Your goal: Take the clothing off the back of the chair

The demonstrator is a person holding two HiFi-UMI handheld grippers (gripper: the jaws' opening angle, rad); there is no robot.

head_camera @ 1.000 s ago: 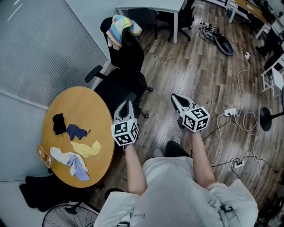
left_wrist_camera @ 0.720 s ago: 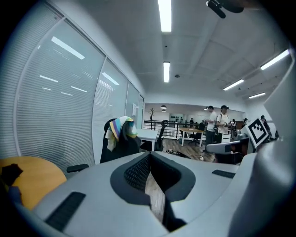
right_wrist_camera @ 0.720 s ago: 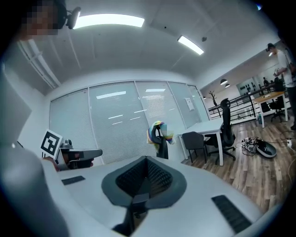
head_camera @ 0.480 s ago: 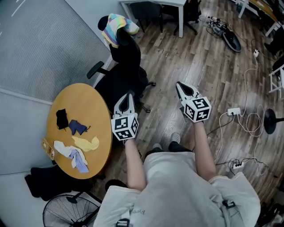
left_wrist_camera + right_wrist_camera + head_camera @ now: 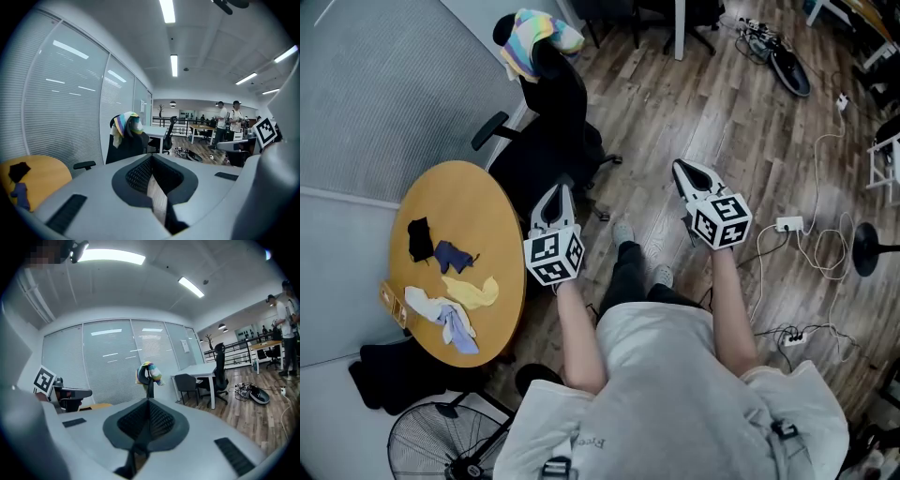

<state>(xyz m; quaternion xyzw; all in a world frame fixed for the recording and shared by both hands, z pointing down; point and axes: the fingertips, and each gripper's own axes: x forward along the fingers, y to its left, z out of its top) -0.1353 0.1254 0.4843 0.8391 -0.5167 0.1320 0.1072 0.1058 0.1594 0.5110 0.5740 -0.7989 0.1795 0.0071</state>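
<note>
Chair ahead — both tongs empty
Striped clothing (image 5: 534, 36) drapes the chair (image 5: 555, 131) back, well apart from the left tongs (image 5: 558, 192) and right tongs (image 5: 684, 172). Both are pressed together — unless spread first, they may only shove it off.

At upper left, the soft pastel-striped cloth garment (image 5: 534, 33) draped limply over the matt black upholstered office chair (image 5: 553, 150). The round yellow wooden table (image 5: 483, 206) looked smooth and satin. The grey-brown wood-plank floor (image 5: 703, 103) was faintly glossy, and the small crumpled cloths (image 5: 473, 292) were matt.
</note>
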